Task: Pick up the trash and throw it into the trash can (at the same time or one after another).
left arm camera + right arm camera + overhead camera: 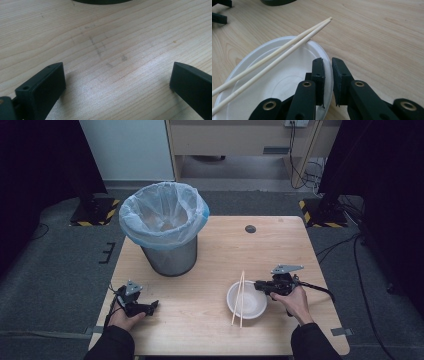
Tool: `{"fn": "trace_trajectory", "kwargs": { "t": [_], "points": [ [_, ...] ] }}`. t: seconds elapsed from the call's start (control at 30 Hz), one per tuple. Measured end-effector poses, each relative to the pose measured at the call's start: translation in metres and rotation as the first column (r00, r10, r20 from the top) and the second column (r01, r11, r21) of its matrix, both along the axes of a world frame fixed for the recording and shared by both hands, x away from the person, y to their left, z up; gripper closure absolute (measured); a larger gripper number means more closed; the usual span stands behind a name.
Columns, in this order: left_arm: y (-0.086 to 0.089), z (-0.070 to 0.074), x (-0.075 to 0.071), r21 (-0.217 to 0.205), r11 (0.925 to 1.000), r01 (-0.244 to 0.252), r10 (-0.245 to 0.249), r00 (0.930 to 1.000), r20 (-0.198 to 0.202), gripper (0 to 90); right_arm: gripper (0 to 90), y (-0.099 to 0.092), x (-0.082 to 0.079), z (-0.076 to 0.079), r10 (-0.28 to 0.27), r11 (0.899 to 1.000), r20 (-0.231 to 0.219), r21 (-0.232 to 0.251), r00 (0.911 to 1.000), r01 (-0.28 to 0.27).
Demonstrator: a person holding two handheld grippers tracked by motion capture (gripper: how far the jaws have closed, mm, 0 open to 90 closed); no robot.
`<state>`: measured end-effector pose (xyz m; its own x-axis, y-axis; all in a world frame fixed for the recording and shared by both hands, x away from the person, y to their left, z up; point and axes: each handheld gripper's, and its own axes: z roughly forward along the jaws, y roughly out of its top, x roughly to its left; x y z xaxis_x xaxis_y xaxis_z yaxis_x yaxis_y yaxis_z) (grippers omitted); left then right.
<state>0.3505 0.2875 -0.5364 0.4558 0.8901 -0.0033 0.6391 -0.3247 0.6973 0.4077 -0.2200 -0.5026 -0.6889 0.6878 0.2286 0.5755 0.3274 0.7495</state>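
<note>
Gripping the bowl (274, 82) by its near rim, the right tool (327, 62) has that hold made; chopsticks (272, 58) lie across it, the bin (167, 227) stands well beyond, unfed, and the left tool (117, 82) rests open on the worktop (210, 320).

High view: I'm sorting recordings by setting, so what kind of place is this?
Probably a lab or recording room: a lone wooden table on grey carpet, black drapes at both sides, and hazard-striped stand feet behind.
</note>
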Motion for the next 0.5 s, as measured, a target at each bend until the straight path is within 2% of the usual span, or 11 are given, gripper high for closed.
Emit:
{"fn": "trace_trajectory", "kwargs": {
  "t": [0.3,0.4,0.5],
  "points": [
    [0.0,0.0,0.0,0.0,1.0,0.0,0.0,1.0,0.0,0.0,78.9,0.0031,0.0112,-0.0046,0.02,1.0,0.014,-0.006,0.9997,-0.02],
    [0.0,0.0,0.0,0.0,1.0,0.0,0.0,1.0,0.0,0.0,72.3,0.0028,0.0108,-0.0033,0.007,1.0,0.021,0.008,0.9998,-0.007],
    [0.0,0.0,0.0,0.0,1.0,0.0,0.0,1.0,0.0,0.0,67.2,-0.0004,0.0088,0.0013,-0.018,0.999,0.047,0.031,0.9987,0.017]
  ]
}}
